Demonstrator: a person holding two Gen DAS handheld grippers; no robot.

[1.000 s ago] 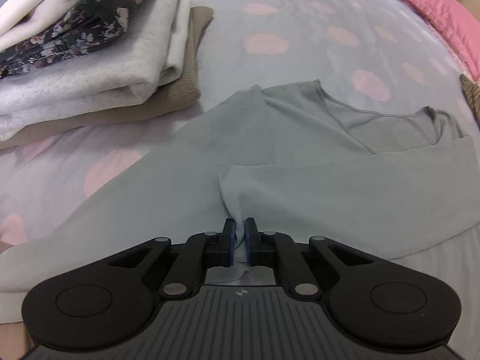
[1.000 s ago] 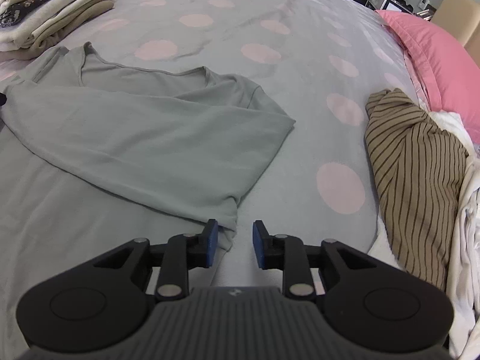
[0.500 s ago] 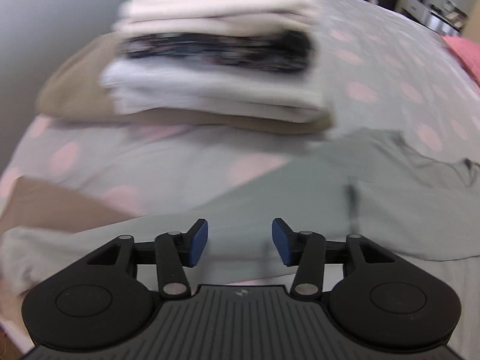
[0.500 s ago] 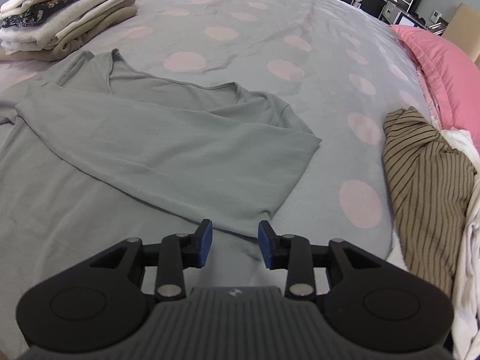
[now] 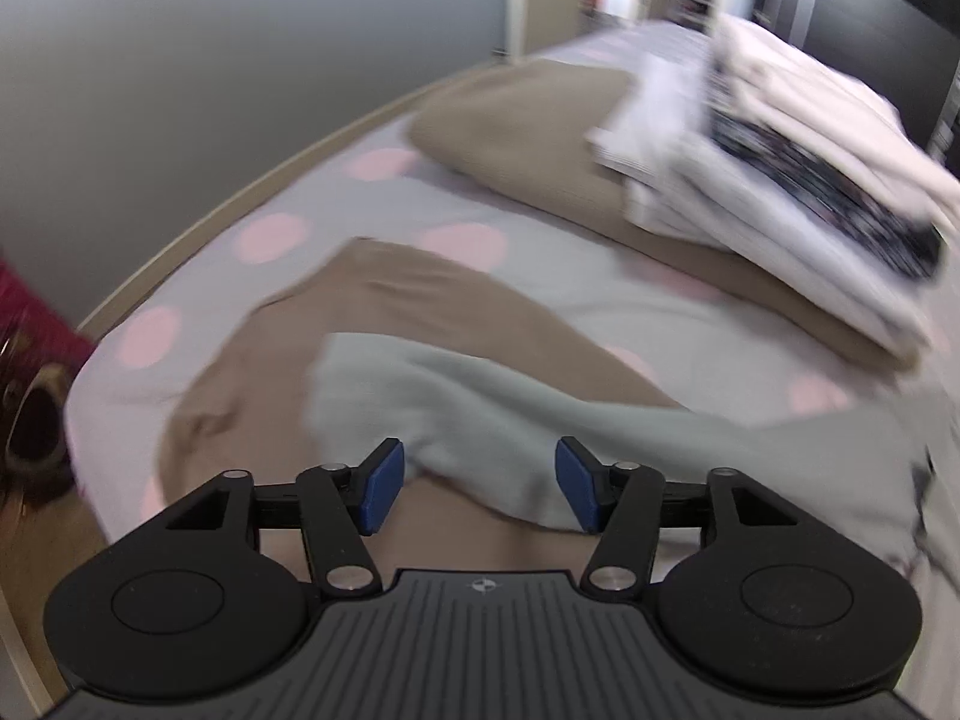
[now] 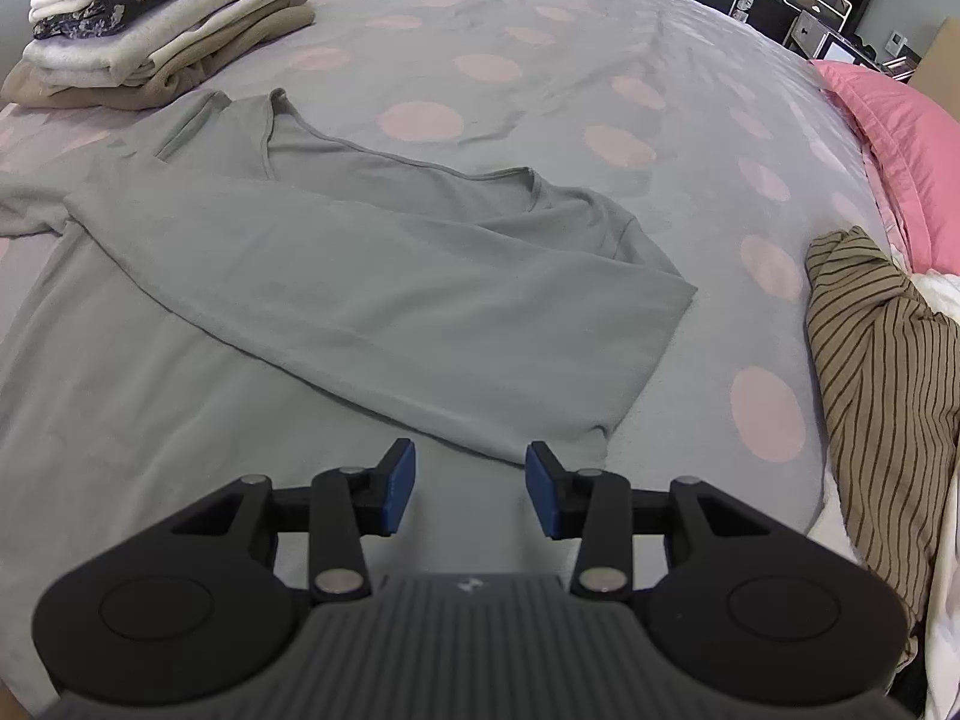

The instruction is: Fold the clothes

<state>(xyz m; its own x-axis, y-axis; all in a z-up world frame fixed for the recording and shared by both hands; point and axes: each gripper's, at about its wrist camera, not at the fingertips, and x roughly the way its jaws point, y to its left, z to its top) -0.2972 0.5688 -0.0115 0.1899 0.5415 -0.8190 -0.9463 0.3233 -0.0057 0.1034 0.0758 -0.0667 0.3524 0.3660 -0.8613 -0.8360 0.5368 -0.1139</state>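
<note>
I have the grey-green long-sleeved knit top (image 6: 336, 276) spread on the dotted grey bedspread (image 6: 540, 90), just in front of the stack of folded clothes (image 6: 162, 18), one sleeve folded across its body. My right gripper (image 6: 469, 489) hangs over the hem nearest me, its jaws parted after just opening, nothing between them. My left gripper (image 5: 479, 487) has also just been opening and stands wide above the other sleeve's cuff (image 5: 420, 396), which trails away from the stack onto a tan cloth (image 5: 384, 294). That view is smeared: closing now, I might catch the tan cloth too, or miss the cuff.
</note>
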